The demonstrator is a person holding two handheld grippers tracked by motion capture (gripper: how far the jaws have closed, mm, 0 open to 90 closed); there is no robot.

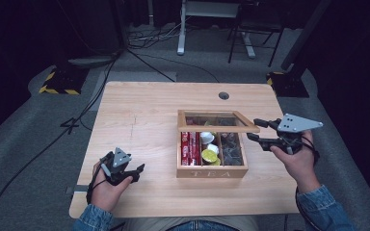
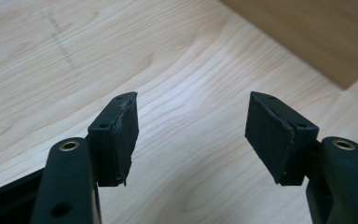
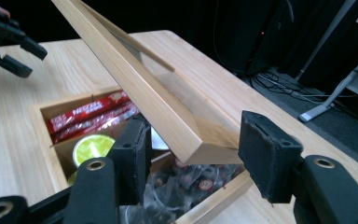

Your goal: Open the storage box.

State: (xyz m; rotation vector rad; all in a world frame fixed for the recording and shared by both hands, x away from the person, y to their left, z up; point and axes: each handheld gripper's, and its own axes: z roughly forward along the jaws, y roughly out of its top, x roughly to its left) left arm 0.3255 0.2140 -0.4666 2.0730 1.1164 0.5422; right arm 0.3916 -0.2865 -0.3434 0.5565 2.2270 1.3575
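A wooden tea box [image 1: 212,172] marked TEA stands on the table right of centre. Its glass-paned lid [image 1: 217,128] is raised at a slant. My right gripper [image 1: 253,130] straddles the lid's right front corner [image 3: 193,137]. The corner sits between the jaws, close to one pad [image 3: 265,154]. A gap shows beside the other pad [image 3: 133,154]. Inside the box lie red sachets [image 3: 91,114], a yellow-green capsule [image 3: 92,147] and dark tea bags [image 3: 191,184]. My left gripper [image 1: 138,172] is open low over bare wood near the front left, with nothing between its pads [image 2: 116,140].
The light wooden table [image 1: 139,120] has a cable hole [image 1: 224,95] at the back. Dark floor with cables, a desk frame [image 1: 183,29] and a stand lie beyond the far edge. The box's side wall [image 2: 307,32] lies ahead of the left gripper.
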